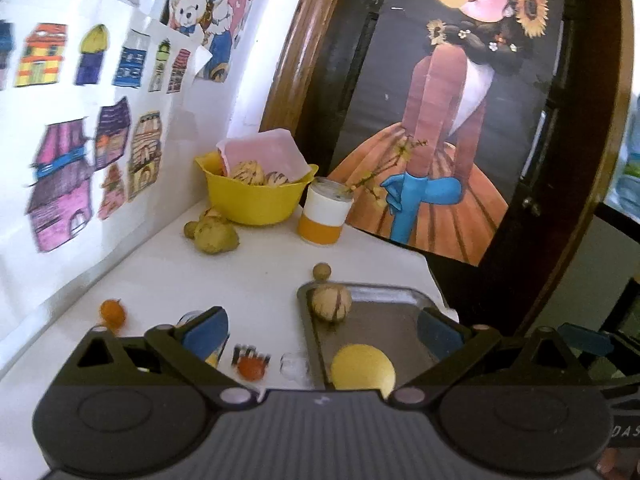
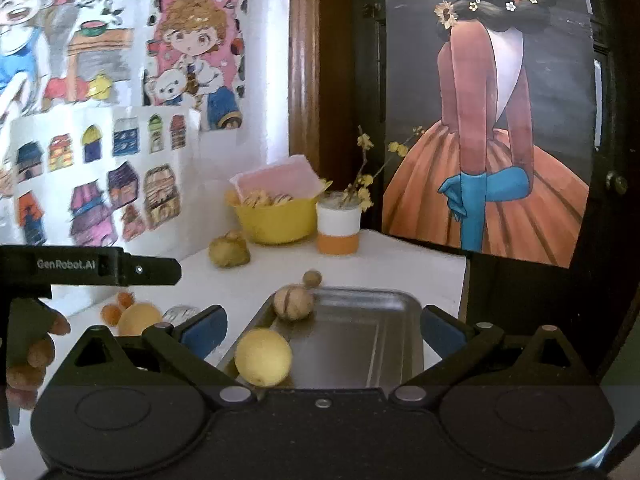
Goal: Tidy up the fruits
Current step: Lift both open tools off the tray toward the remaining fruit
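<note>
- A white counter was set against a wall covered in children's drawings.
- A metal tray was laid on it, with a yellow round fruit and a striped fruit held inside.
- The left tongs were spread wide, nothing gripped.
- The right tongs were likewise spread wide and empty over the tray.
- A yellow bowl of striped fruits was seen at the back.

Bare tray floor right of lemon and striped fruit; yellow bowl, cup at the back.
</note>
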{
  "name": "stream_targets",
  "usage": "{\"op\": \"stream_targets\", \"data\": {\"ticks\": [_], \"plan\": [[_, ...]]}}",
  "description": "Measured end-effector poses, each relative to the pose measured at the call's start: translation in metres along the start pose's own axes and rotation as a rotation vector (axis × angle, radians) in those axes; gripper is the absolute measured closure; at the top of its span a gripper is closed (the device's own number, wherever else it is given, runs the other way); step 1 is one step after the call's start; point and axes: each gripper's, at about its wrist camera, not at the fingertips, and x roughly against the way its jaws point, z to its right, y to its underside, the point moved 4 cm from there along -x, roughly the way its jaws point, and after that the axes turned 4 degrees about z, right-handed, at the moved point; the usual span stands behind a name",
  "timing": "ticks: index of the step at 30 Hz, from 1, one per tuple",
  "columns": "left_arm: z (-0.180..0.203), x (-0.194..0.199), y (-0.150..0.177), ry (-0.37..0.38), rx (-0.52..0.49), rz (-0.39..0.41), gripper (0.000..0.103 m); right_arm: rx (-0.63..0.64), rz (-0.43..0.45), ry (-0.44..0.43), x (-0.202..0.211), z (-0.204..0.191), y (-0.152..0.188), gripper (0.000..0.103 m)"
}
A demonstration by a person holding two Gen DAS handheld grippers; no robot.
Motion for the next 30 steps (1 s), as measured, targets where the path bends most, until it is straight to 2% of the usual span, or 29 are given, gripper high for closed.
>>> {"op": "stream_targets", "data": {"ticks": [6,16,20,23,30], "plan": [[-0.005,0.036,0.028,0.001,-0.046,-0.026,0.001,0.029,-0.027,0.023,0.037,-0.021,0.026,0.001],[-0.031,0.070,0.073,-0.034,-0.075,-0.138,0.001,-0.005,-0.181,-0.003,0.060,-0.055,0.071,0.001],[-0.047,0.080,0.085,-0.118,-0.102,-0.195,0.001,0.027,-0.223,-0.070,0.057,-0.079,0.083,0.001],[-0.062,0.088,0.087,-0.154,-0.099,-0.204,0.001,0.064,-0.240,-0.110,0.050,-0.096,0.084,0.001],[-0.097,0.098,0.076,-0.304,-0.112,-0.200,0.001,0.102,-0.267,-0.213,0.018,-0.125,0.077,0.001]]}}
